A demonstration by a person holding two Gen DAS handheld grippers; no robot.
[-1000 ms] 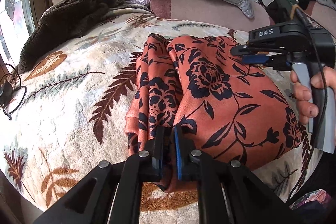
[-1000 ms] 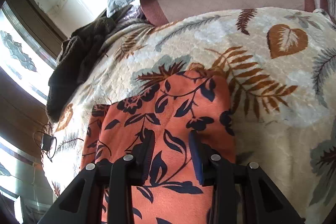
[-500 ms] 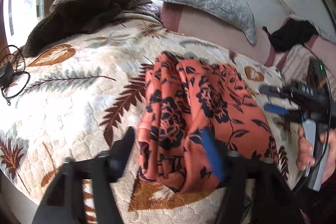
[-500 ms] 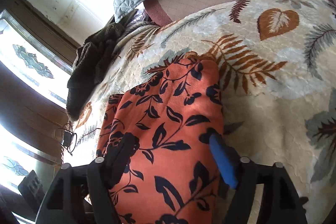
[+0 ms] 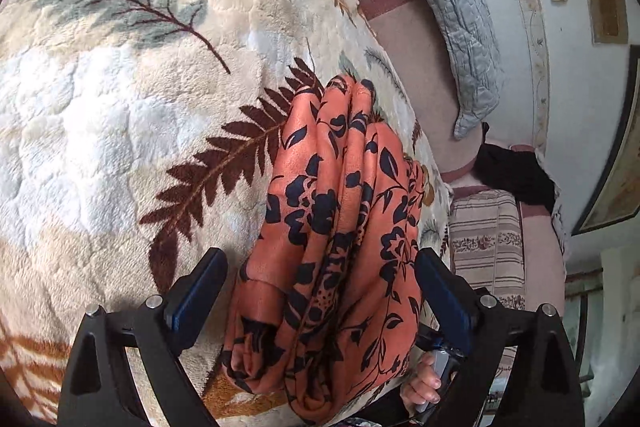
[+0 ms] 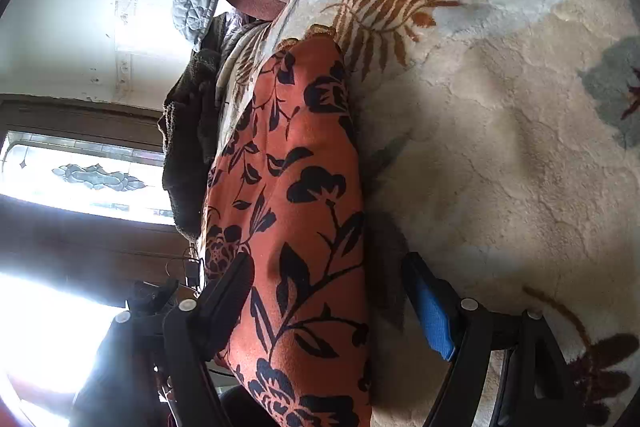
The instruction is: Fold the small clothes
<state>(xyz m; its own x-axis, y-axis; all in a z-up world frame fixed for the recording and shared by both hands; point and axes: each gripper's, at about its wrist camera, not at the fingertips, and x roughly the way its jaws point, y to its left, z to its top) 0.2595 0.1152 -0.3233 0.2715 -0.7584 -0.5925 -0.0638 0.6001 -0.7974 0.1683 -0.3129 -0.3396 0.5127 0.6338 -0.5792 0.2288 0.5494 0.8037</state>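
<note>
Orange black-flowered cloth (image 5: 344, 235); cream leaf-print blanket (image 5: 120, 131); seemingly grey pillow (image 5: 460, 15).

Premises: a home bedroom. Evidence: a bed covered by a plush leaf-print blanket (image 5: 120, 131), a quilted grey pillow (image 5: 460, 27) against the padded headboard (image 5: 404, 39), a framed picture (image 5: 616, 183) on the wall, and a patterned-glass window (image 6: 92, 179) in a wooden frame.

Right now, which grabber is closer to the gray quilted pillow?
Neither clearly; both grippers sit at the orange floral garment, open and apart from the gray quilted pillow. The left gripper straddles the garment's bunched end; the right gripper straddles its smooth folded side.
</note>
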